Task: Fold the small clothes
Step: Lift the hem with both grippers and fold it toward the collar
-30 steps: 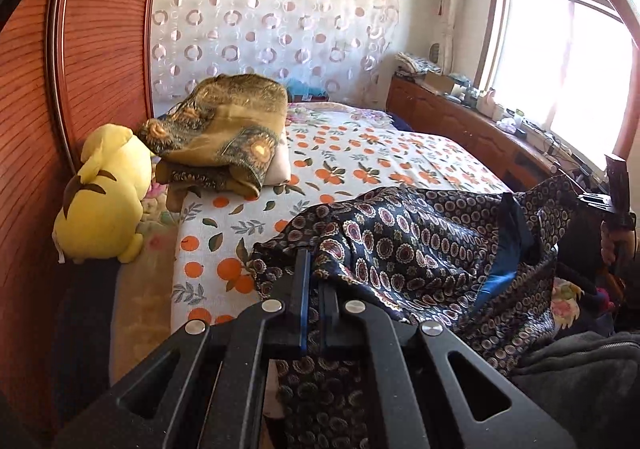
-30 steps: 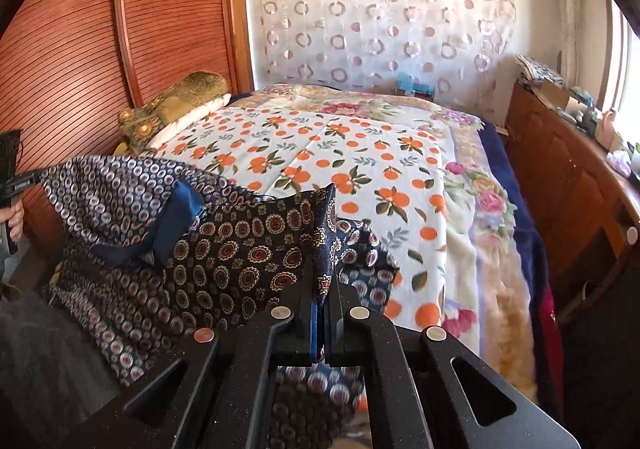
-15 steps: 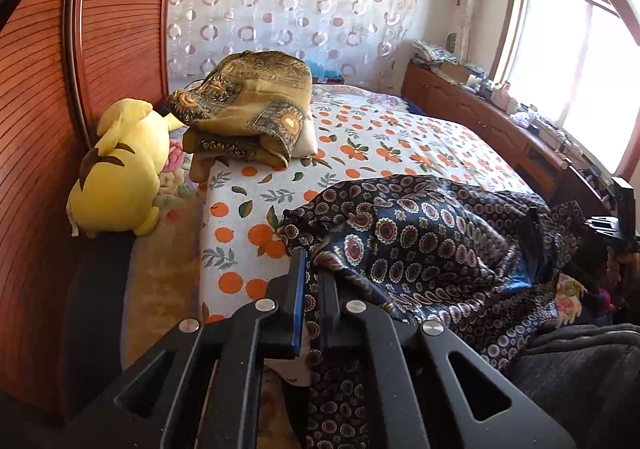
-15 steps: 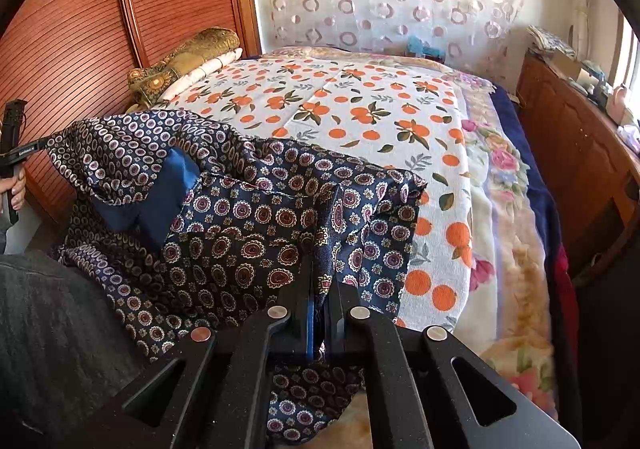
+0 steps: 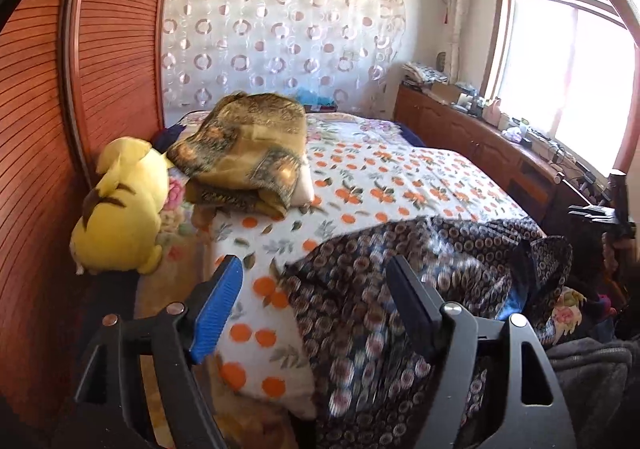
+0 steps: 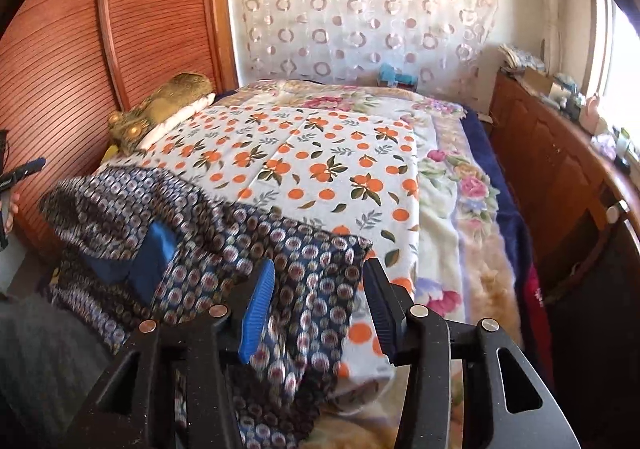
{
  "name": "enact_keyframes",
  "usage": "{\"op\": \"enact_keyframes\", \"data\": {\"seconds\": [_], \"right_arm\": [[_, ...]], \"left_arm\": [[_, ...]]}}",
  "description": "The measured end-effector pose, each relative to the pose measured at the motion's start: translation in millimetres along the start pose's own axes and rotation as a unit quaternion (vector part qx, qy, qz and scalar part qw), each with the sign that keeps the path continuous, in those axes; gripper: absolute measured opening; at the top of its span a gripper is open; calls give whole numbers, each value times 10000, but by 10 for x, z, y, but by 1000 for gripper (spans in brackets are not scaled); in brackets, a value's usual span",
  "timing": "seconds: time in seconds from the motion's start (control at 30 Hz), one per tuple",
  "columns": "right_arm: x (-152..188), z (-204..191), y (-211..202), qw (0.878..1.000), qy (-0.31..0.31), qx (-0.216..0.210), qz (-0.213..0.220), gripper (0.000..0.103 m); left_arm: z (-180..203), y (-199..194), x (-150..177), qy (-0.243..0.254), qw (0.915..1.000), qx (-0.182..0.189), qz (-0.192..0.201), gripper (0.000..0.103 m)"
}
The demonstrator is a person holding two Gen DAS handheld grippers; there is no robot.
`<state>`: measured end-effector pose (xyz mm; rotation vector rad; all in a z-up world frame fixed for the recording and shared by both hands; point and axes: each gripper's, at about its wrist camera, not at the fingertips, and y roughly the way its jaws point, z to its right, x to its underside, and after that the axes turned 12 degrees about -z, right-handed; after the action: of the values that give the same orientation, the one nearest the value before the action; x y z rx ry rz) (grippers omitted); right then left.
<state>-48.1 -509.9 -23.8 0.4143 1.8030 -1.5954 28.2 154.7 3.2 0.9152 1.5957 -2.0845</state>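
A dark blue garment with a ring pattern (image 5: 404, 281) lies crumpled on the near edge of the bed and hangs over it; it also shows in the right wrist view (image 6: 224, 249), with a plain blue lining (image 6: 150, 259) exposed. My left gripper (image 5: 314, 269) is open and empty above the garment's left corner. My right gripper (image 6: 320, 271) is open and empty above its right corner. The cloth is blurred beneath both. The right gripper also shows far right in the left wrist view (image 5: 612, 205).
The bed has an orange-print sheet (image 5: 384, 185). A yellow plush toy (image 5: 120, 213) and a folded gold-patterned blanket (image 5: 248, 145) lie at its left end. A wooden wardrobe (image 5: 60, 109) stands left, a cluttered wooden cabinet (image 6: 560, 177) right.
Both grippers were shut on the garment's corners and held it up. Both have now opened and let go, and the garment has dropped onto the bed edge.
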Motion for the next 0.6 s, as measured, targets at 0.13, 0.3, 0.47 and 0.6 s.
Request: {"op": "enact_keyframes", "data": {"seconds": [0.13, 0.3, 0.47, 0.6], "right_arm": [[-157, 53, 451, 9991, 300, -139, -266, 48], [-299, 73, 849, 9976, 481, -258, -437, 48], [-356, 128, 1025, 9955, 699, -255, -594, 48], [-362, 107, 1104, 9947, 716, -247, -700, 48]], "left_arm": [[-40, 249, -259, -113, 9999, -15, -76, 75], [-101, 709, -448, -155, 9985, -132, -515, 74], [-51, 1014, -321, -195, 9951, 55, -966, 63], [90, 1177, -123, -130, 9919, 71, -1259, 58]]}}
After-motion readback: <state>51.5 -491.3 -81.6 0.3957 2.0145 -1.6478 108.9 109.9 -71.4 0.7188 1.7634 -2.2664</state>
